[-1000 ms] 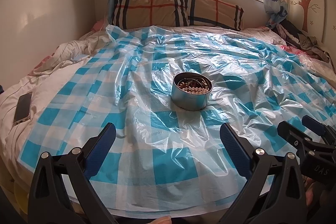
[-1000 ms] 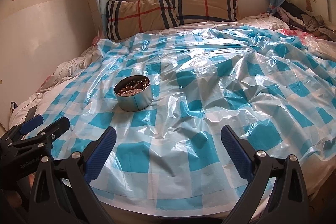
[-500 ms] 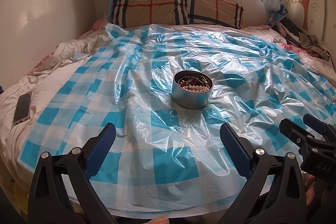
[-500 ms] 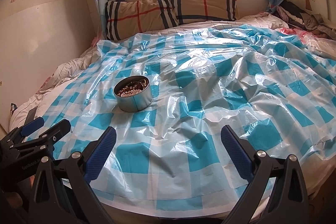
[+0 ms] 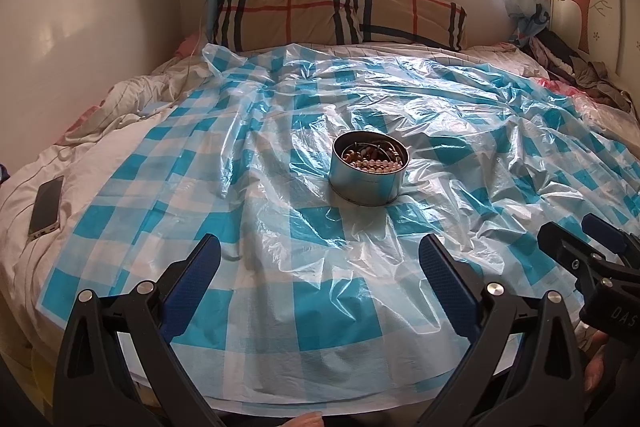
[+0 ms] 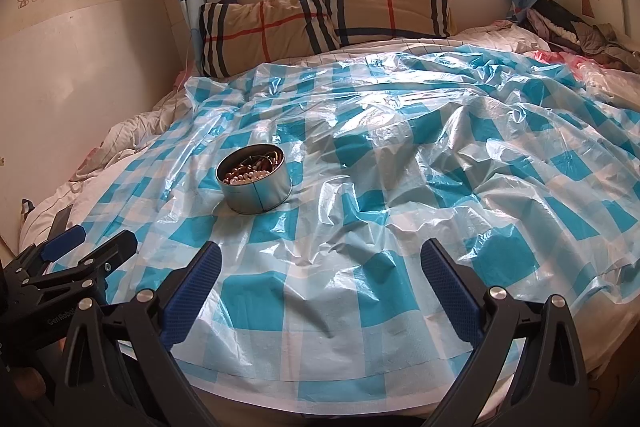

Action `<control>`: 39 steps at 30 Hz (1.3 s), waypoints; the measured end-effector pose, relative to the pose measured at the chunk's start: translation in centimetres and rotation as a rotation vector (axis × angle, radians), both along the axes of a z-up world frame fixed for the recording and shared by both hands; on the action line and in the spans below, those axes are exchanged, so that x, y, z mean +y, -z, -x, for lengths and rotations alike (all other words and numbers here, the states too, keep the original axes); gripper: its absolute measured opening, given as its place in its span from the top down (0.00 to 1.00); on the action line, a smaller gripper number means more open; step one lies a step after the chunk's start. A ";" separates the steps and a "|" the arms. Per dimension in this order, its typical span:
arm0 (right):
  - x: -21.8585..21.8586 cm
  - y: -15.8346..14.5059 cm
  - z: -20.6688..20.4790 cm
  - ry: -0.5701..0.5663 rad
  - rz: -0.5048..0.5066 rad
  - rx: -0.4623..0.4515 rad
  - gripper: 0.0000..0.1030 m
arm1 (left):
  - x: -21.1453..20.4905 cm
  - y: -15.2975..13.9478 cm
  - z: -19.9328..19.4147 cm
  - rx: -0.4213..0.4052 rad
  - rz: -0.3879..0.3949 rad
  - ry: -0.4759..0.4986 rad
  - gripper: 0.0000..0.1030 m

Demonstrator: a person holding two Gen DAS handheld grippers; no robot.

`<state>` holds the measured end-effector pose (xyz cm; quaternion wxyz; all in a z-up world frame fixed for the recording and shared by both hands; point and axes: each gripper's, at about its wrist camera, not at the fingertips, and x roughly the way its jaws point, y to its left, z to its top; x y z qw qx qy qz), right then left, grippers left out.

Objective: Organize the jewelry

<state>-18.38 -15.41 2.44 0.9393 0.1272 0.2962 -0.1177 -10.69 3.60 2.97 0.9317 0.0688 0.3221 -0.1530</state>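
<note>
Both my tongs stand released and empty: the left gripper [image 5: 318, 267] and the right gripper [image 6: 320, 269] hover over the near edge of the checked plastic sheet [image 5: 260, 307] on the bed. The round metal tin [image 5: 369, 173] sits mid-sheet, well apart from either. It holds beaded strands and dark wire loops, tangled. My judgement: approach from above, pinch one strand only, and lift slowly, since the tin may tip on soft bedding
</note>
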 end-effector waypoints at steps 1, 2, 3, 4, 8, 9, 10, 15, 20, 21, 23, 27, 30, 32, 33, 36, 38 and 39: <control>0.0 0.0 0.0 0.000 0.000 0.000 0.07 | 0.0 0.0 0.0 0.000 0.001 0.000 0.07; 0.0 0.0 0.0 0.000 0.000 0.000 0.07 | 0.0 0.0 0.0 0.000 0.001 0.001 0.07; 0.0 0.0 0.0 0.000 0.000 0.000 0.07 | 0.0 0.0 0.0 0.000 0.001 0.000 0.07; 0.0 0.0 0.0 0.000 -0.001 0.000 0.07 | 0.0 0.0 0.0 0.000 0.001 0.000 0.07; -0.1 0.0 0.0 0.000 -0.001 0.000 0.07 | 0.0 0.0 0.0 0.000 0.001 0.001 0.07; -0.1 0.0 0.0 0.000 -0.001 0.000 0.07 | 0.0 0.0 0.0 0.000 0.001 0.000 0.07; -0.1 0.0 0.0 0.000 -0.001 0.000 0.07 | 0.0 0.0 0.0 0.000 0.001 0.000 0.07; -0.1 0.0 0.0 -0.001 -0.002 0.000 0.07 | 0.1 0.0 0.0 0.002 0.002 -0.002 0.07; -0.1 0.0 0.0 -0.001 -0.002 0.000 0.07 | 0.1 0.0 0.0 0.000 -0.001 -0.001 0.07; -0.2 0.0 0.0 0.000 -0.002 0.000 0.07 | 0.0 0.0 0.0 0.000 0.000 0.000 0.07; -0.2 0.0 0.0 -0.001 -0.002 0.000 0.07 | 0.1 0.0 -0.1 0.000 -0.001 0.000 0.07; -0.2 0.0 0.0 -0.001 -0.001 0.000 0.07 | 0.1 0.0 -0.1 0.001 -0.002 -0.002 0.07; -0.2 0.0 0.0 -0.001 -0.002 0.000 0.07 | 0.2 0.1 -0.1 0.000 0.000 -0.003 0.07; -0.2 0.0 0.0 -0.001 -0.003 0.000 0.07 | 0.1 0.0 -0.1 0.000 -0.002 -0.003 0.07; -0.1 0.0 0.0 -0.001 -0.003 0.000 0.07 | 0.3 0.0 -0.1 0.000 -0.002 -0.006 0.07; -0.2 0.0 0.0 -0.001 -0.003 -0.001 0.07 | 0.6 0.1 -0.2 -0.002 -0.004 -0.008 0.07; -0.2 0.0 0.1 -0.001 -0.005 -0.002 0.07 | 0.5 0.0 -0.2 -0.004 -0.003 -0.008 0.07; -0.3 0.0 0.1 -0.001 -0.005 -0.003 0.07 | 0.6 0.1 -0.2 -0.006 -0.003 -0.009 0.07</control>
